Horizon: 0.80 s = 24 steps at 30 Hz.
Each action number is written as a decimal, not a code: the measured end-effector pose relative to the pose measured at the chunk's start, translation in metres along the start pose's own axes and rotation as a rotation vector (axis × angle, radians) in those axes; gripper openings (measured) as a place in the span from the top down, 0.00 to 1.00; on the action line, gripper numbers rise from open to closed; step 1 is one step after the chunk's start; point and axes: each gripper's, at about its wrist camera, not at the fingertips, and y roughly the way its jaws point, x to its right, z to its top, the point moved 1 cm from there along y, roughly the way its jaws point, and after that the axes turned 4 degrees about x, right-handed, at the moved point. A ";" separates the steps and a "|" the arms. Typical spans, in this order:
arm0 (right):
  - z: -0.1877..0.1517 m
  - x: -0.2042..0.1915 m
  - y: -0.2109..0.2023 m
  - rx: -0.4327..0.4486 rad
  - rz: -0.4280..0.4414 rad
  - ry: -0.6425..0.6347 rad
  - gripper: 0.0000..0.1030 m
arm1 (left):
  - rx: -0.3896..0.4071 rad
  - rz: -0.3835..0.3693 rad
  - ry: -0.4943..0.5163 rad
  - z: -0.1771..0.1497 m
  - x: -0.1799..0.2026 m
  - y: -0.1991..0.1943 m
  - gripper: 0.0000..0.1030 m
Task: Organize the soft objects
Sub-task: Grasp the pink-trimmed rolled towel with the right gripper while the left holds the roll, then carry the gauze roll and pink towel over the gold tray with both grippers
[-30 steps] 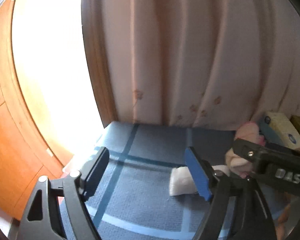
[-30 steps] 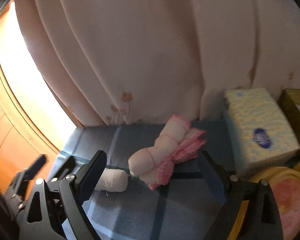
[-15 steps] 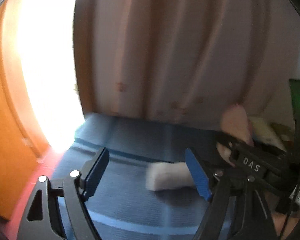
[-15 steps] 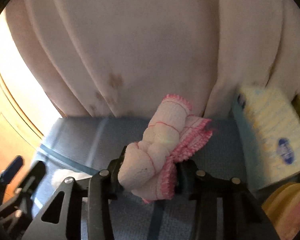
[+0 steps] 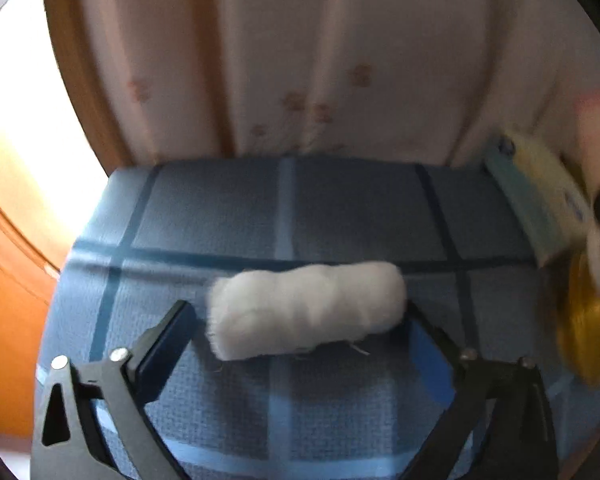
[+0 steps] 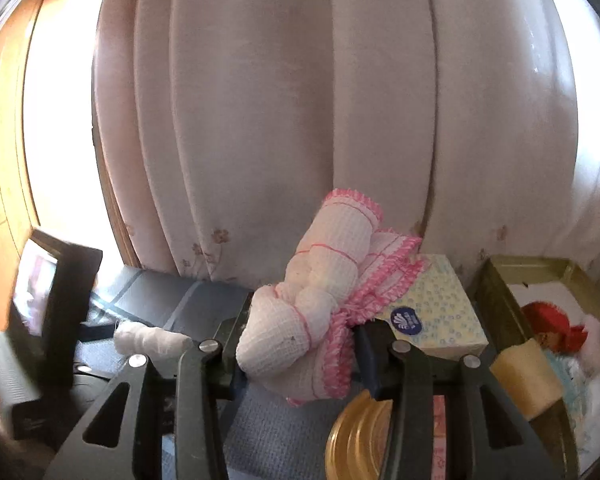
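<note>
Your right gripper (image 6: 296, 354) clamps the pink-trimmed cloth roll (image 6: 320, 300). Your left gripper (image 5: 300, 320), jaws just opening wide, straddles the white roll (image 5: 304, 308) mid-mat (image 5: 220, 216), not pressing it.

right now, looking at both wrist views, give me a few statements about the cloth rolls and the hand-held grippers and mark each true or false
1. The right hand-held gripper is shut on the pink-trimmed cloth roll. True.
2. The white cloth roll is lifted clear of the blue checked cloth. False: it lies on that cloth.
3. The left hand-held gripper is open, with the white cloth roll between its fingers. True.
4. The tissue box lies on top of the white cloth roll. False: the two are apart, and the box sits beside the green box.
5. The pink-trimmed cloth roll rests inside the green box. False: it is held in front of the curtain.
</note>
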 end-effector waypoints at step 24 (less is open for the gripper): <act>-0.006 -0.004 0.004 -0.020 0.020 -0.028 0.54 | 0.198 0.004 -0.083 -0.001 -0.006 -0.044 0.24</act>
